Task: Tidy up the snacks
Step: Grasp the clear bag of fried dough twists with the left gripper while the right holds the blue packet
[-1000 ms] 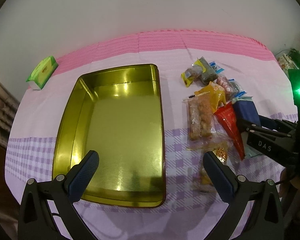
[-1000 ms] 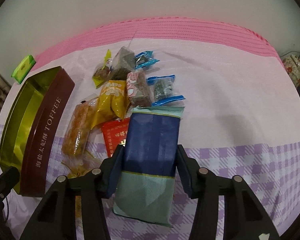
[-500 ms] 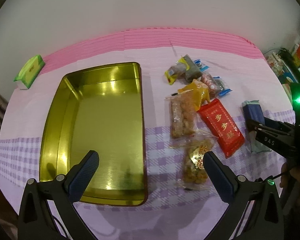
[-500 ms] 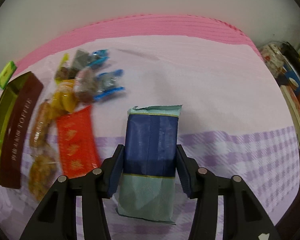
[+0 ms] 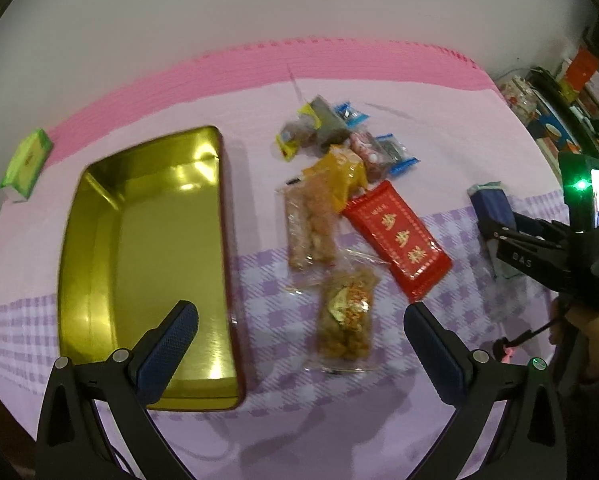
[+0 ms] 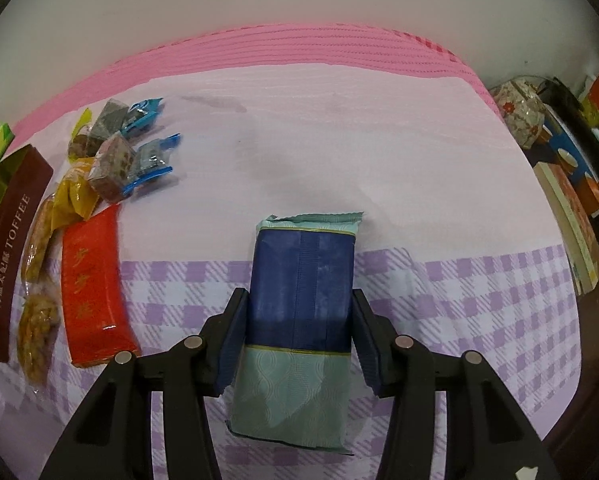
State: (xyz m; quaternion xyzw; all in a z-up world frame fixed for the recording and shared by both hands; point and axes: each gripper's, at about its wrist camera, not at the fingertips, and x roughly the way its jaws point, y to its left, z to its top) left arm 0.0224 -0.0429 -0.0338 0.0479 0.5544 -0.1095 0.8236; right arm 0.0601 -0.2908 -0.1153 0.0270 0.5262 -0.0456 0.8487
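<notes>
Our right gripper (image 6: 299,336) has its two fingers pressed against the sides of a blue and teal packet (image 6: 299,304), lifted off the cloth. Our left gripper (image 5: 299,340) stands wide with nothing between its pads, above a clear bag of fried snacks (image 5: 345,322).

From the left view we see into the gold tin (image 5: 139,240), which holds nothing; the right view shows only its brown side (lettered TOFFEE). The red packet (image 5: 397,242) and the small wrapped sweets (image 5: 339,136) lie beside the tin in both views. A green box (image 5: 26,164) sits at the far left.

Everything rests on a pink and lilac checked tablecloth (image 6: 379,140) against a pale wall; cluttered shelves (image 6: 579,160) stand at the right.
</notes>
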